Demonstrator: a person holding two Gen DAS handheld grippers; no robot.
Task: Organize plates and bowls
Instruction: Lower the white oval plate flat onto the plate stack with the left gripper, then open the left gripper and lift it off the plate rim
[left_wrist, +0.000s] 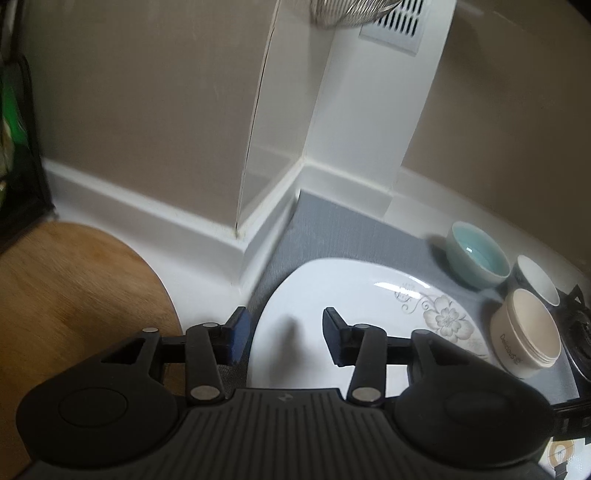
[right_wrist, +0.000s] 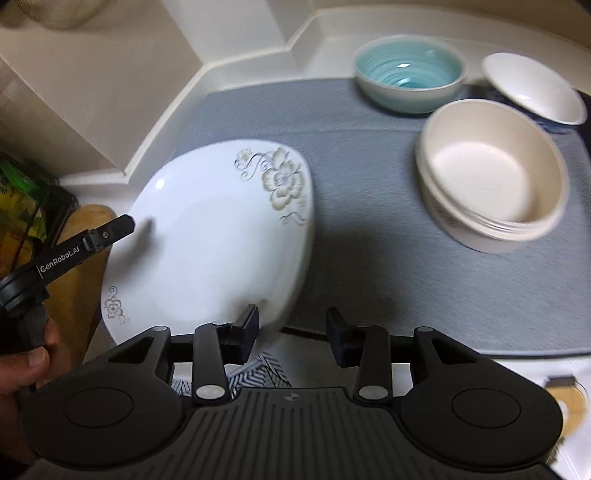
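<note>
We have both hand-held grippers, the left (left_wrist: 284, 334) and right (right_wrist: 291, 332), open and empty by the flowered plate (right_wrist: 218, 236), so we should pinch its rim gently.

Left tool (left_wrist: 284, 334): matte black body, ribbed centre plate, two round side housings, silver pivot pins, blue-faced pads (left_wrist: 238, 336).
Right tool (right_wrist: 291, 334): same black build, ribbed plate with a small round emblem, dark pads (right_wrist: 249, 328).
Marking: white "GenRobot.AI" lettering along the left tool's finger, one small screw.
Hand (right_wrist: 22, 363): bare, no sleeve visible.
</note>
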